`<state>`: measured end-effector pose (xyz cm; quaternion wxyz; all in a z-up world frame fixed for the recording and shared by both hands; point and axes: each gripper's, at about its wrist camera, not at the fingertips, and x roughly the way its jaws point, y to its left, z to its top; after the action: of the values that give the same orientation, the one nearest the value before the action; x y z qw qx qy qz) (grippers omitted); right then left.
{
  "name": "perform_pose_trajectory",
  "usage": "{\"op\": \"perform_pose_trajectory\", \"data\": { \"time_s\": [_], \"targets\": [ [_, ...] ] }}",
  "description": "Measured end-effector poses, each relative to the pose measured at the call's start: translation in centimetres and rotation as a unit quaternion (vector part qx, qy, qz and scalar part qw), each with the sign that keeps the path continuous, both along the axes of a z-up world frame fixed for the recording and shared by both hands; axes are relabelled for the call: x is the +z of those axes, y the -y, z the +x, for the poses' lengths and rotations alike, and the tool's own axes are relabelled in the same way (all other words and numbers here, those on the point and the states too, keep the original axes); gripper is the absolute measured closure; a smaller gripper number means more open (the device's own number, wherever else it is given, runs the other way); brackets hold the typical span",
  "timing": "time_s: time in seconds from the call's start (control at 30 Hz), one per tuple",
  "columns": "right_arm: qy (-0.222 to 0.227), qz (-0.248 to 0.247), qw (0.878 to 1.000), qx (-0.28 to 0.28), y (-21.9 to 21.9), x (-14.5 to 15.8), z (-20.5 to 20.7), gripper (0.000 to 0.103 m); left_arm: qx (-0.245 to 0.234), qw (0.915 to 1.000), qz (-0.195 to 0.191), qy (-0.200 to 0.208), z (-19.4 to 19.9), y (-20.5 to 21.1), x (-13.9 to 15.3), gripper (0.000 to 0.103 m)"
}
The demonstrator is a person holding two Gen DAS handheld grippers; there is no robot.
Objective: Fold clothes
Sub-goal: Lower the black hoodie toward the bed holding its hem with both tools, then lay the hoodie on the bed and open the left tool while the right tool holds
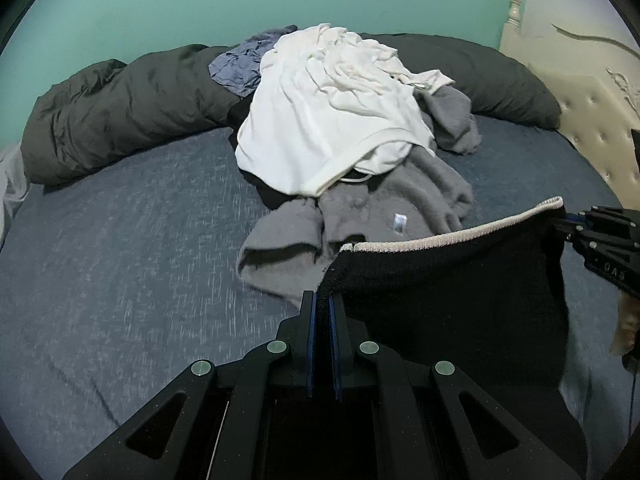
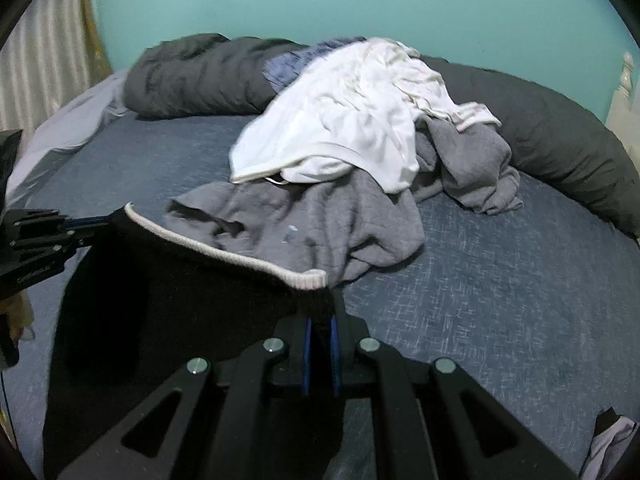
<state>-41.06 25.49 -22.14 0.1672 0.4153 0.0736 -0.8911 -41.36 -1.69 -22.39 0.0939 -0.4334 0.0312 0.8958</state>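
Note:
A black knit garment (image 1: 452, 304) with a pale ribbed edge (image 1: 460, 234) hangs stretched between my two grippers above the bed. My left gripper (image 1: 322, 300) is shut on its left corner. My right gripper (image 2: 320, 308) is shut on its other corner; it also shows in the left wrist view (image 1: 560, 224). The left gripper shows at the left of the right wrist view (image 2: 110, 220). The black garment (image 2: 180, 304) hangs down below the held edge. Behind it lies a pile: a grey sweater (image 1: 380, 216) under a white shirt (image 1: 332, 112), also in the right wrist view (image 2: 344, 120).
The bed has a blue sheet (image 1: 120, 248). A dark rolled duvet (image 1: 104, 120) runs along the back by the teal wall. A blue-grey cloth (image 1: 244, 64) lies behind the pile. A cream tufted headboard (image 1: 596, 112) stands at the right.

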Motion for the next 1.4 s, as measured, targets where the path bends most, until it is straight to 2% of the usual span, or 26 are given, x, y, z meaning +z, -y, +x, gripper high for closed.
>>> {"op": "perform_pose_trajectory", "data": {
  "time_s": [0.2,0.27,0.43,0.5,0.53,0.57,0.6,0.63,0.67,0.7,0.73,0.87,0.97,1.03,1.23,1.4],
  "targets": [
    [-0.011,0.021,0.999,-0.023,-0.1,-1.3,-3.5,0.096,-0.001,1.0,-0.007,-0.005,-3.4,-1.2,-1.2,0.097],
    [-0.011,0.024,0.999,-0.031,-0.3,-1.7,-4.6,0.096,0.002,1.0,-0.005,0.007,-4.3,-1.5,-2.5,0.097],
    [0.022,0.034,0.998,-0.038,-0.7,-5.0,-6.6,0.096,0.001,0.9993,-0.002,0.036,-5.4,-2.0,-6.2,0.096],
    [0.045,0.026,0.998,-0.047,-1.2,-6.8,-7.1,0.095,0.0,0.9991,0.001,0.043,-5.4,-2.0,-7.5,0.091],
    [0.061,0.018,0.997,-0.052,-1.5,-7.7,-7.4,0.093,0.003,0.999,0.009,0.044,-5.4,-1.8,-7.8,0.082],
    [0.074,0.013,0.995,-0.058,-1.7,-8.5,-7.6,0.089,0.001,0.9989,0.013,0.044,-5.3,-1.5,-8.0,0.076],
    [0.085,0.011,0.994,-0.065,-2.0,-9.2,-7.7,0.086,0.008,0.9987,0.018,0.046,-5.3,-1.0,-8.0,0.06],
    [0.083,0.01,0.994,-0.071,-2.3,-9.4,-7.7,0.074,0.018,0.998,0.034,0.05,-5.2,-0.1,-7.9,0.045],
    [0.069,0.01,0.995,-0.075,-2.6,-9.2,-7.4,0.056,0.026,0.9972,0.05,0.049,-5.0,0.6,-7.6,0.04],
    [0.057,0.005,0.995,-0.08,-3.1,-8.9,-7.1,0.047,0.033,0.9965,0.064,0.042,-4.7,1.3,-7.1,0.034],
    [0.048,-0.006,0.995,-0.086,-3.7,-8.5,-6.7,0.038,0.04,0.9958,0.076,0.034,-3.9,2.1,-6.4,0.034],
    [0.008,-0.093,0.989,-0.113,-6.8,-5.8,-3.5,0.037,0.053,0.9926,0.109,0.009,0.8,4.9,-4.4,0.034],
    [0.015,-0.173,0.977,-0.124,-8.6,-5.0,0.6,0.037,0.055,0.9916,0.117,-0.006,6.4,6.3,-4.0,0.034],
    [0.026,-0.206,0.971,-0.121,-9.0,-5.2,3.6,0.037,0.062,0.9912,0.117,-0.005,9.9,7.1,-4.4,0.034],
    [0.076,-0.275,0.949,-0.136,-10.8,-7.4,15.9,0.034,0.08,0.9895,0.12,0.007,20.5,9.4,-7.1,0.034],
    [0.099,-0.28,0.942,-0.156,-11.5,-8.4,23.8,0.034,0.111,0.982,0.15,0.029,26.9,11.1,-9.0,0.034]
  ]
}}
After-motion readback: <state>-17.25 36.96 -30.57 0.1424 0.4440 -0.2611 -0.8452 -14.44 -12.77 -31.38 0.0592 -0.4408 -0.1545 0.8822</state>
